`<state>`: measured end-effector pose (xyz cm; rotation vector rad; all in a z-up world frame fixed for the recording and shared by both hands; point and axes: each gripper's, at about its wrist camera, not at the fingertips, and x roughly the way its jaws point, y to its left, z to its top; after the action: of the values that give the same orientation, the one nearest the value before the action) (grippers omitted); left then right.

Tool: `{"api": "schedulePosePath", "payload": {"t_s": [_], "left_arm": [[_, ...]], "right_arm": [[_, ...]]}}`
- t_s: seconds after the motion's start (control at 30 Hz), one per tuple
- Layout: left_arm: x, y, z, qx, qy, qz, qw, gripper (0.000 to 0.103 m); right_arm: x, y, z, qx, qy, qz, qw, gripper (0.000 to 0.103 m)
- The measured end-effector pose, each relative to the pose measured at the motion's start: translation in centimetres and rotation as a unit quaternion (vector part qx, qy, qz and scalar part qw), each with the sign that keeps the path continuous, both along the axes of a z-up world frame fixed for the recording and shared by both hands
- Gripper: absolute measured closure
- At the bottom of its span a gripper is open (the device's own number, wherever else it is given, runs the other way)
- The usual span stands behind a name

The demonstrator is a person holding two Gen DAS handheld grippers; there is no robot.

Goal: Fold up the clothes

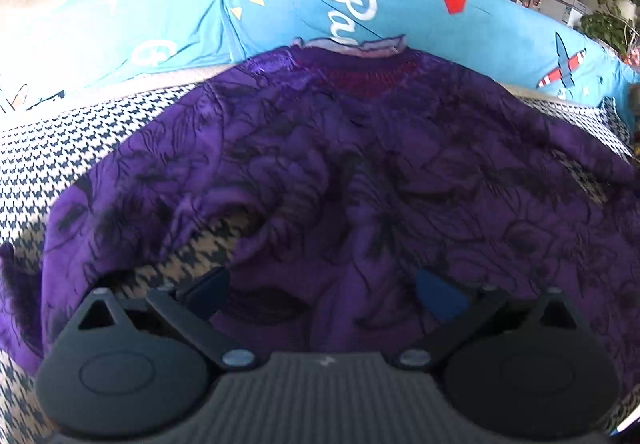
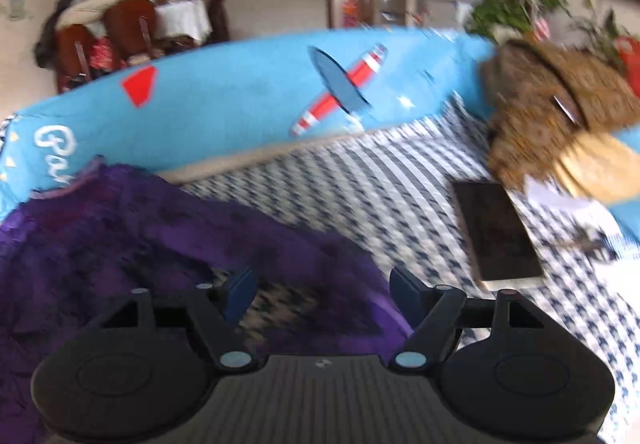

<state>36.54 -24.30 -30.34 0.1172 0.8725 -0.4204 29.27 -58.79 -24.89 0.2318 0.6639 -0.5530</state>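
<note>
While the purple garment [image 1: 360, 172] is lying spread across the houndstooth cover [image 1: 48, 156], with its neckline toward the blue printed cushion [image 1: 180, 24] at the back, both grippers are hanging just above its near part and neither is pinching cloth. The left gripper [image 1: 322, 294] is standing with its fingers spread wide over the purple fabric, nothing pressed between them. The right gripper [image 2: 322, 294] is likewise spread, its fingers straddling a rumpled fold near the garment's right edge, where a patch of the checked cover is showing through; the view there is blurred, so the exact lie of the edge cannot be told.

Judging from the layout, the step in hand is taking hold of the garment for a fold. To do it well, each gripper should be coming down onto a clean single edge rather than a bunched ridge, since the fabric looks thick and plush and is wrinkling heavily near the left gripper, where a gap is exposing the cover below. Pinching only the garment's layer, and not the checked cover beneath it, is what matters most. The two holds should be sitting at matching spots on either side so the fold is coming out straight.

A dark flat phone-like object [image 2: 496, 232] is lying on the cover well to the right of the garment, with a brown woolly item [image 2: 552, 112] beyond it; the right gripper should be keeping clear of both.
</note>
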Motion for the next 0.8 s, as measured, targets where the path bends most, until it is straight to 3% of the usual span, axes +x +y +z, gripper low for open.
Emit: {"api": "schedulePosePath", "payload": {"t_s": [0.23, 0.43, 0.47, 0.5, 0.57, 0.6, 0.67, 0.73, 0.8], "left_arm": [[-2.4, -0.6, -1.7, 0.015, -0.013, -0.004, 0.9998, 0.000], [-3.2, -0.8, -2.3, 0.016, -0.012, -0.003, 0.9998, 0.000], [-3.2, -0.8, -2.3, 0.016, -0.012, -0.003, 0.9998, 0.000], [-3.2, -0.7, -2.4, 0.015, -0.011, -0.003, 0.9998, 0.000], [-3.1, -0.6, -2.4, 0.009, -0.006, -0.002, 0.9999, 0.000], [-3.0, -0.5, -2.5, 0.007, -0.004, -0.001, 1.0000, 0.000], [-2.9, -0.5, -2.5, 0.005, -0.001, 0.000, 1.0000, 0.000], [-2.9, -0.6, -2.6, 0.005, -0.001, 0.001, 1.0000, 0.000], [-2.9, -0.6, -2.6, 0.005, 0.000, 0.001, 1.0000, 0.000]], "right_arm": [[-2.1, -4.0, -2.2, 0.086, 0.013, -0.053, 0.995, 0.029], [-2.0, -4.5, -3.7, 0.143, -0.005, -0.052, 0.988, 0.030], [-1.7, -4.4, -3.8, 0.138, -0.001, -0.052, 0.989, 0.037], [-1.5, -4.2, -4.0, 0.134, 0.004, -0.052, 0.990, 0.054], [-1.0, -4.1, -4.3, 0.129, 0.013, -0.057, 0.990, 0.073], [-0.7, -4.1, -4.5, 0.128, 0.016, -0.062, 0.990, 0.077], [-0.7, -3.8, -3.9, 0.117, 0.000, -0.068, 0.991, 0.093], [-0.8, -3.1, -2.5, 0.055, -0.019, -0.088, 0.994, 0.096], [-1.0, -1.4, -0.6, -0.072, -0.032, -0.104, 0.991, 0.097]]}}
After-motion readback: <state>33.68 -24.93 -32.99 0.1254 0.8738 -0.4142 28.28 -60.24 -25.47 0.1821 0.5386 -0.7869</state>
